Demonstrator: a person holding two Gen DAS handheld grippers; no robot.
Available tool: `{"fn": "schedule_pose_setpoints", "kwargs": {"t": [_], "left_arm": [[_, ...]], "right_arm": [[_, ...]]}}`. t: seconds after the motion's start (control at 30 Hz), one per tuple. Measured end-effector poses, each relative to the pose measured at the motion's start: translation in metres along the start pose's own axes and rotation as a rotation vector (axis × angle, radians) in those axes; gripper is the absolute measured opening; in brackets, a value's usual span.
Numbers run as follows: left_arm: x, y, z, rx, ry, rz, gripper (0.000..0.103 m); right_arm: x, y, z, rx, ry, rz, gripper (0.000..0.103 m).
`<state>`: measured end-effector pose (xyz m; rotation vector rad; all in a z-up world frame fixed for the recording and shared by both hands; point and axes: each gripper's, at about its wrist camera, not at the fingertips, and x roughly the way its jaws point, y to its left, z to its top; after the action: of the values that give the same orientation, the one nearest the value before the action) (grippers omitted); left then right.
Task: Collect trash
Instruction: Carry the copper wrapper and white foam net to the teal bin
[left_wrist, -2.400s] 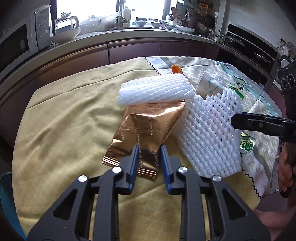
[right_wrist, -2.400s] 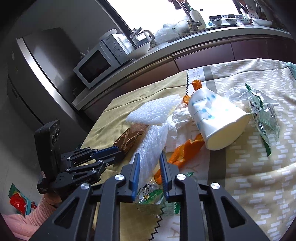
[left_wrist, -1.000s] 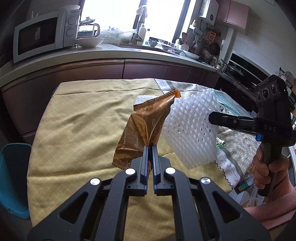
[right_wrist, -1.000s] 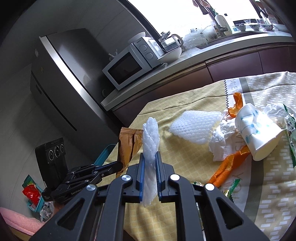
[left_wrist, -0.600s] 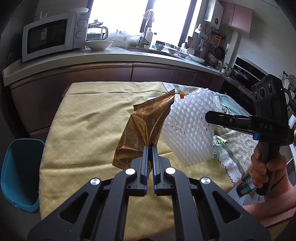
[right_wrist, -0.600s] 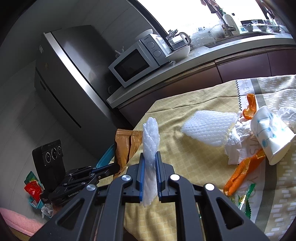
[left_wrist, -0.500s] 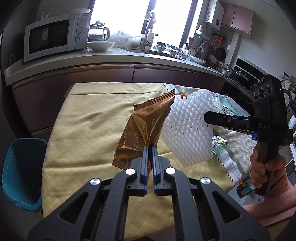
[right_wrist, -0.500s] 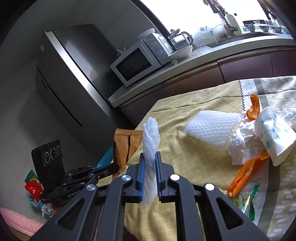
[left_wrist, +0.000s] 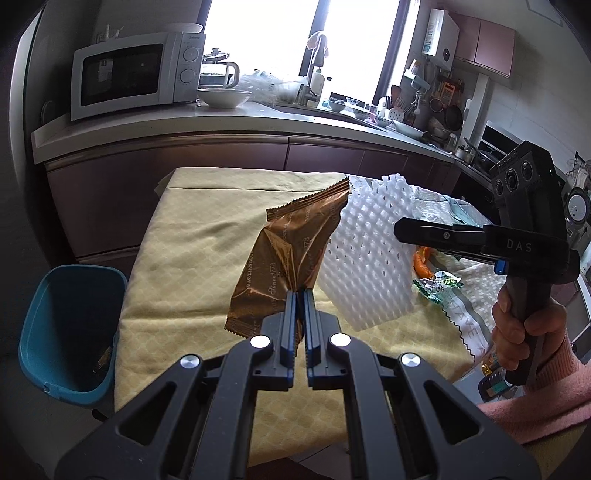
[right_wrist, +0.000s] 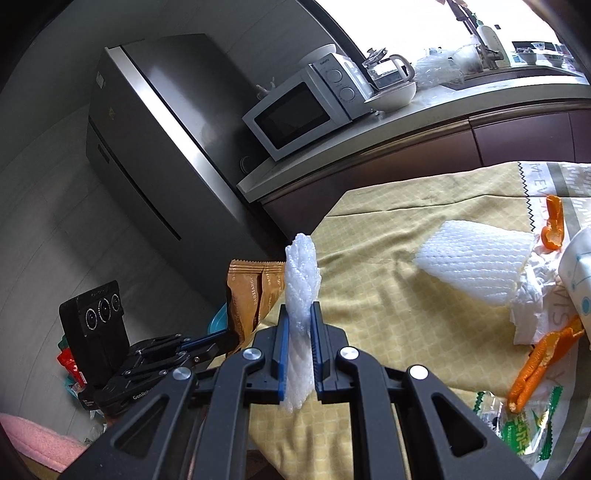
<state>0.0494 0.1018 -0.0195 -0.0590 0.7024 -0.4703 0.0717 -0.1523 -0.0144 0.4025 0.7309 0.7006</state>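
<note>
Both hands drifted toward teal bin (left_wrist: 70, 325); left fingers (left_wrist: 288, 325) clamp brown wrapper (left_wrist: 291, 254), right fingers (right_wrist: 282, 354) pinch foam net (right_wrist: 301, 295)

Our two grippers and the sleeve we wear

Our left gripper (left_wrist: 300, 295) is matt black plastic, with blue pads on the inner faces of its fingers (left_wrist: 289, 317) and round silver screws on the linkage. Our right gripper (right_wrist: 298, 314) has the same build; seen from the side it has a boxy head with three round lenses and the white letters "DAS". We wear a fuzzy pink sleeve (left_wrist: 546, 391).
</note>
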Motion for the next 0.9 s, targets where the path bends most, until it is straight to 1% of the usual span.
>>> {"fn": "schedule_pose_setpoints", "kwargs": {"t": [0.47, 0.9], "left_arm": [[-0.031, 0.032, -0.003, -0.056, -0.050, 0.075, 0.004], [-0.062, 0.073, -0.009, -0.132, -0.092, 0.182, 0.004]], "right_arm": [[0.038, 0.027, 0.009, -0.034, 0.051, 0.080, 0.010], [0.081, 0.060, 0.022, -0.075, 0.106, 0.158, 0.010]]}}
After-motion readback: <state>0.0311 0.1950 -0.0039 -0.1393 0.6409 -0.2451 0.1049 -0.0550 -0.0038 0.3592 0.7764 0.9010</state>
